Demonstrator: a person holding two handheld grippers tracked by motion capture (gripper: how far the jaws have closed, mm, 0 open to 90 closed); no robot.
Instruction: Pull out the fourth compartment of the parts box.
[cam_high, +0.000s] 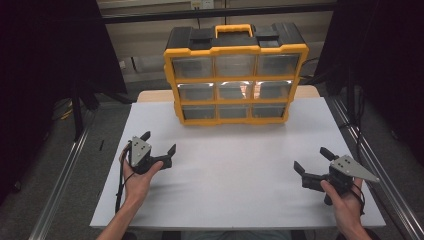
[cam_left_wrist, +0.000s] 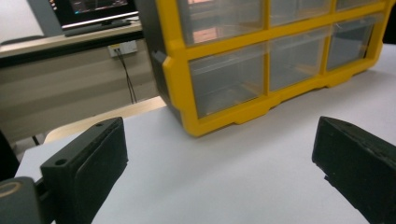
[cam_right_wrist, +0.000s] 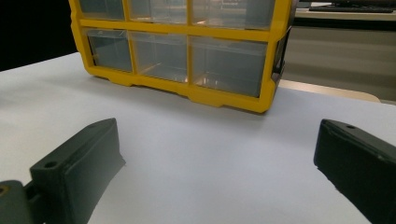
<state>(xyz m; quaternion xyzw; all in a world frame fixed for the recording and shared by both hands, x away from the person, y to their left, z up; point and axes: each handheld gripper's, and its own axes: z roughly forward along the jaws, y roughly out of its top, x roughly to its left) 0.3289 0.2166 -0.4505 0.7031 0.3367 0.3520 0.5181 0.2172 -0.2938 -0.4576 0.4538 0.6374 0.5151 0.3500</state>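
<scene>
A yellow and black drawer cabinet (cam_high: 235, 75) with several clear drawers and a yellow carry handle stands upright at the back middle of the white table (cam_high: 235, 170). My left gripper (cam_high: 159, 142) rests low at the table's left, jaws wide apart with nothing between them, held in a hand. My right gripper (cam_high: 312, 161) sits at the table's right, also open and empty. In the left gripper view the cabinet (cam_left_wrist: 275, 56) lies ahead to the right; in the right gripper view the cabinet (cam_right_wrist: 187, 46) stands ahead, all its drawers closed.
Metal rails (cam_high: 65, 170) run along both sides of the table. Dark curtains hang at the left and right. A desk with a monitor (cam_left_wrist: 93, 14) stands behind the table. Bare white tabletop lies between the grippers and the cabinet.
</scene>
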